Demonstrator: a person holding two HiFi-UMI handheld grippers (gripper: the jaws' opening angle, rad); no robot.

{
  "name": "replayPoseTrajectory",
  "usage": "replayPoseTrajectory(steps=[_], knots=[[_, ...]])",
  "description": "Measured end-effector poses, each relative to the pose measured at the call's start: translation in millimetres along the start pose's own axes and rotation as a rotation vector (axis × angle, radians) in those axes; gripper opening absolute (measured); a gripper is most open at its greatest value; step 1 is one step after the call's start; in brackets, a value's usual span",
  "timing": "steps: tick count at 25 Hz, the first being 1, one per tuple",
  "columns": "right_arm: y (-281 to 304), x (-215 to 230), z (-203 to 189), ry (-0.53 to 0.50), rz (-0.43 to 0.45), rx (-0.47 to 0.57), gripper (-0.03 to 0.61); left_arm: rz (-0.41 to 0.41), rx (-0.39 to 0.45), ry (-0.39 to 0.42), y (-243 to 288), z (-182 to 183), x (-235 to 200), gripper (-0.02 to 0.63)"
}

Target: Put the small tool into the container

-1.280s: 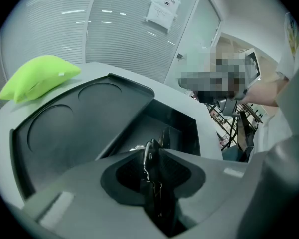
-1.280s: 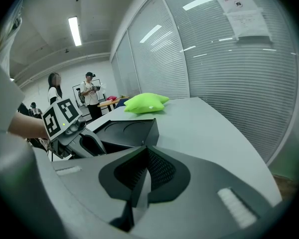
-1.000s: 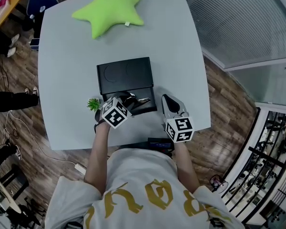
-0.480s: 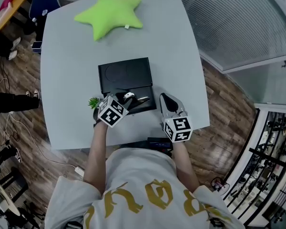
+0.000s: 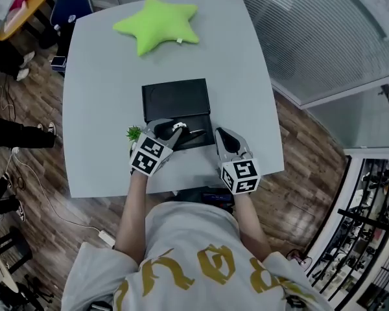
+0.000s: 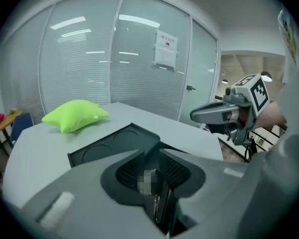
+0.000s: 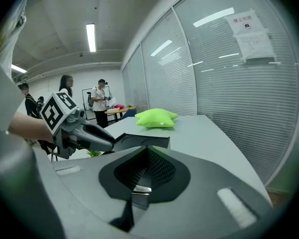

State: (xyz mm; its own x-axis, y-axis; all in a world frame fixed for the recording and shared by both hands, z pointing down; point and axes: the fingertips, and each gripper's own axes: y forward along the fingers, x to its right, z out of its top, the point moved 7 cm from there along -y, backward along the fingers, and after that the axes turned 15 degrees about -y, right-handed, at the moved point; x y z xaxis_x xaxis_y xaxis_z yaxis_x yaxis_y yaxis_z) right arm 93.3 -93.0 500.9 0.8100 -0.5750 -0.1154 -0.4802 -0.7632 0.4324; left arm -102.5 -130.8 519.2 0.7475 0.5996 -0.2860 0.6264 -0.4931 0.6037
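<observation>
Pale grey surface [image 5: 97, 109] in the head view carries a flat black rectangular container [image 5: 176, 99], with a lime-green star-shaped cushion [image 5: 159, 23] beyond the container and a little green plant [image 5: 134, 133] at its near-left corner. The left hand-held gripper [image 5: 172, 129] reaches over the container's near edge; the right hand-held gripper [image 5: 222, 135] points at the near-right corner, just beside it.

Left gripper view: the jaws are drawn almost together, pinching a thin small metal tool [image 6: 156, 203] above the container's near side, partly under a blur patch. Two round recesses show in the container's black panel.

Right gripper view: the jaws meet with nothing between them, aimed past the container's right side; people stand far behind the container.
</observation>
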Motion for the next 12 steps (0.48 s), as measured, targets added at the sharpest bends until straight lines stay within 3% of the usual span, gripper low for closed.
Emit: replayPoseTrajectory(steps=[6,12], knots=[[-16,-14,12,-0.024,0.003,0.033,0.023,0.012,0.208,-0.11,-42,11,8,0.061],[-32,-26,22,-0.034,-0.001,0.074,0.023,0.016,0.351,-0.209,-79,10,12,0.061]])
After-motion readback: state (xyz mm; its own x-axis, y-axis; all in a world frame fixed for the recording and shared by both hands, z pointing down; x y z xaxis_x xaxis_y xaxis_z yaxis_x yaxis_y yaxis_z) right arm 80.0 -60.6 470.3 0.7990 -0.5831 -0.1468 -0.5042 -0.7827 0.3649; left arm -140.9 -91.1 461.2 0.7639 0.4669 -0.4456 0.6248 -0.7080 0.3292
